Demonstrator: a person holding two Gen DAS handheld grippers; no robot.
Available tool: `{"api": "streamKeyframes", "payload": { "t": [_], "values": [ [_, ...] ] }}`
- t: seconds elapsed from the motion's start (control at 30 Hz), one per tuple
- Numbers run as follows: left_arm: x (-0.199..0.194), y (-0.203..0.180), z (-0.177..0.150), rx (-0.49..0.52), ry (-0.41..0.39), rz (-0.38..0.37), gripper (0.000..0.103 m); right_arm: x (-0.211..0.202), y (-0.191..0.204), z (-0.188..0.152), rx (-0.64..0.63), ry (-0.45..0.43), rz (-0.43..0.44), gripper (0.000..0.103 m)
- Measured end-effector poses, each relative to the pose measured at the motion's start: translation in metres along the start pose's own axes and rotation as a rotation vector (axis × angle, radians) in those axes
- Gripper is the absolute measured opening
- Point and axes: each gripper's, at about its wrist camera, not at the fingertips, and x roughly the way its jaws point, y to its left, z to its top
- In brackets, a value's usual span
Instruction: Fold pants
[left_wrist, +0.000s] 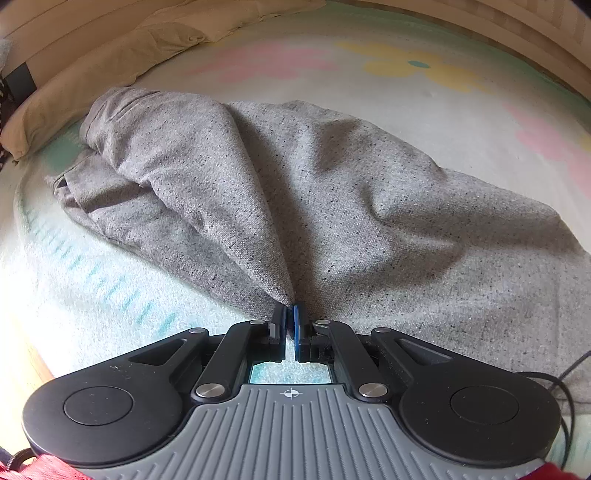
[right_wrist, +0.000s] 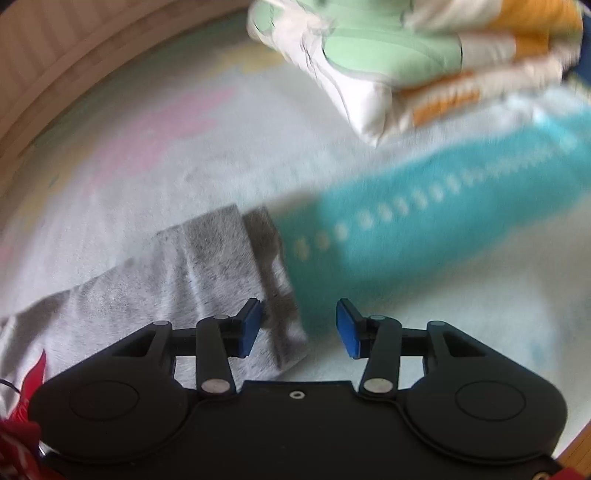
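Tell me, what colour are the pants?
Speckled grey pants, seen best in the left wrist view.

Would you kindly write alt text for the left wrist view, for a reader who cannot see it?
The left tongs are shut on a pinched fold of speckled grey pants, which lie rumpled across a pale patterned blanket. A beige pillow sits at the far left.

Right wrist view: we find the whole picture smeared by motion blur. Grey pants (right_wrist: 207, 280): weave unreadable, cut off at the left edge. Teal band (right_wrist: 443, 221) on the bed cover: its pale dots smeared. Folded bedding (right_wrist: 388, 55): cut off at the top edge. Left wrist view: pants (left_wrist: 295, 192) run past the right edge.
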Motion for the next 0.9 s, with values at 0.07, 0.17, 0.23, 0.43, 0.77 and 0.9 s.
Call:
{"api": "streamKeyframes", "payload": {
  "t": [0.07, 0.17, 0.23, 0.43, 0.77, 0.9],
  "values": [
    [0.001, 0.000, 0.000, -0.003, 0.001, -0.001, 0.004, 0.002, -0.001, 0.000, 0.053, 0.060, 0.075, 0.054],
    [0.001, 0.000, 0.001, -0.007, 0.001, -0.001, 0.004, -0.019, 0.010, 0.002, 0.049, 0.015, 0.193, 0.050],
    [0.001, -0.001, 0.001, -0.009, 0.001, -0.003, 0.004, -0.040, 0.015, 0.002, 0.036, -0.064, 0.262, 0.049],
    [0.001, -0.001, 0.001, -0.004, -0.001, -0.004, 0.004, -0.054, 0.022, -0.005, -0.056, -0.211, -0.069, 0.050],
    [0.004, 0.001, 0.002, -0.022, 0.009, -0.014, 0.003, -0.010, 0.030, -0.010, -0.068, -0.030, 0.001, 0.050],
    [0.005, 0.001, 0.003, -0.029, 0.014, -0.016, 0.003, -0.007, 0.028, -0.013, -0.066, -0.008, -0.017, 0.051]
  ]
}}
